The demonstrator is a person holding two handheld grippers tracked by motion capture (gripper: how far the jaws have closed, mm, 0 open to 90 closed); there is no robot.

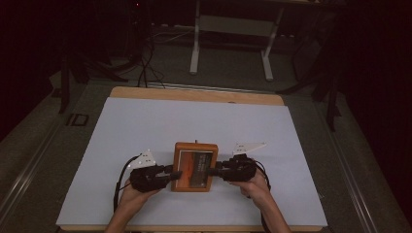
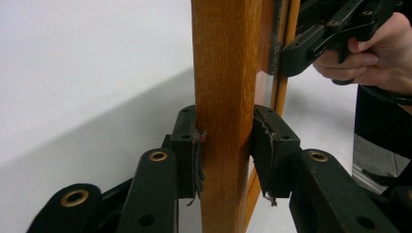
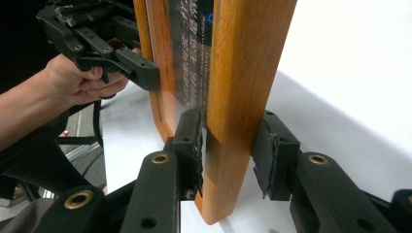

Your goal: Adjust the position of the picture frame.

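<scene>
High view: wooden picture frame (image 1: 195, 166) lies near the front middle of the counter (image 1: 145, 126), on its white sheet. Left tongs (image 1: 171, 174) grip the frame's left edge, right tongs (image 1: 213, 171) its right edge. A hand behind each, forearms coming in from the near side. Grey three-cornered plates stand on top of both tongs. Dark floor and a metal table stand (image 1: 233, 39) lie far behind.

Left gripper view: frame's wooden edge (image 2: 224, 97) stands upright between the two black jaws, both pads pressed flat on it, so the left tongs (image 2: 224, 145) are clamped on the frame. Worn pad rubber is fraying at the contact. Farther off at upper right, the right tongs (image 2: 286, 60) bite the opposite edge, with the right hand (image 2: 374, 58) behind.

Right gripper view: right tongs (image 3: 228, 145) hold the frame's edge (image 3: 243, 87); left pad touches, right pad sits against the wood's other face. Frame glass shows printed text. Upper left, left tongs (image 3: 148, 73) hold the far edge, left hand (image 3: 77, 82) behind.
</scene>
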